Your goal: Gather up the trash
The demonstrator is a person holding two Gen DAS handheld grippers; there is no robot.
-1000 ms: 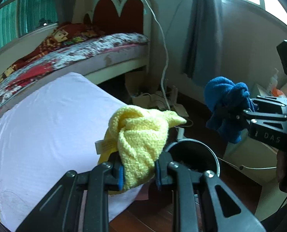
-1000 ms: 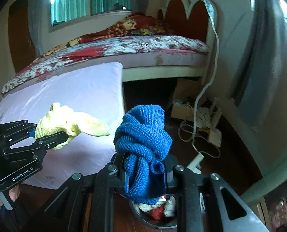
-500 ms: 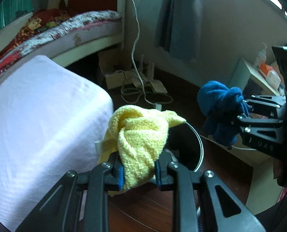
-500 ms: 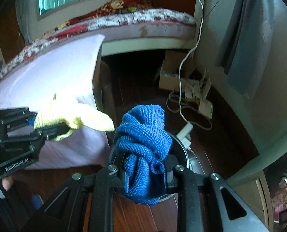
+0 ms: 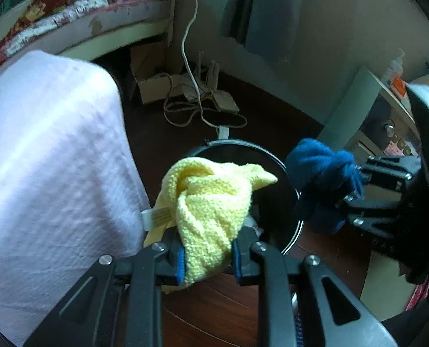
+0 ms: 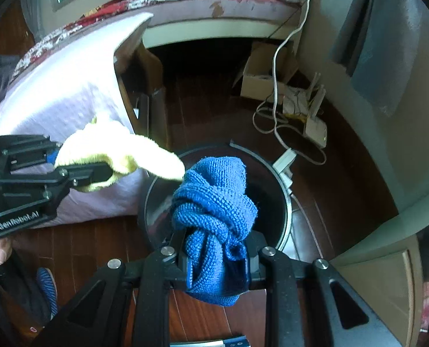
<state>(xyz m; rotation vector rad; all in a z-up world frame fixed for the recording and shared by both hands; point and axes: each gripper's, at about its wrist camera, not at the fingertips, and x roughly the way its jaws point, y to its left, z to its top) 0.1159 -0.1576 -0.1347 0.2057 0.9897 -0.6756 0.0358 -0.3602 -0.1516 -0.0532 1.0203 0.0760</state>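
Knotted yellow cloth [image 5: 208, 211] and blue cloth [image 6: 214, 211] — both over the bin [image 6: 283, 202].

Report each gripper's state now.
Left gripper: shut on knotted yellow knit cloth.
Right gripper: shut on knotted blue knit cloth.

- My left gripper [image 5: 205, 256] clamps a knotted yellow knit cloth [image 5: 211, 199] above the round black bin [image 5: 298, 228].
- My right gripper [image 6: 218, 263] clamps a knotted blue cloth [image 6: 214, 211] over the bin's open mouth.
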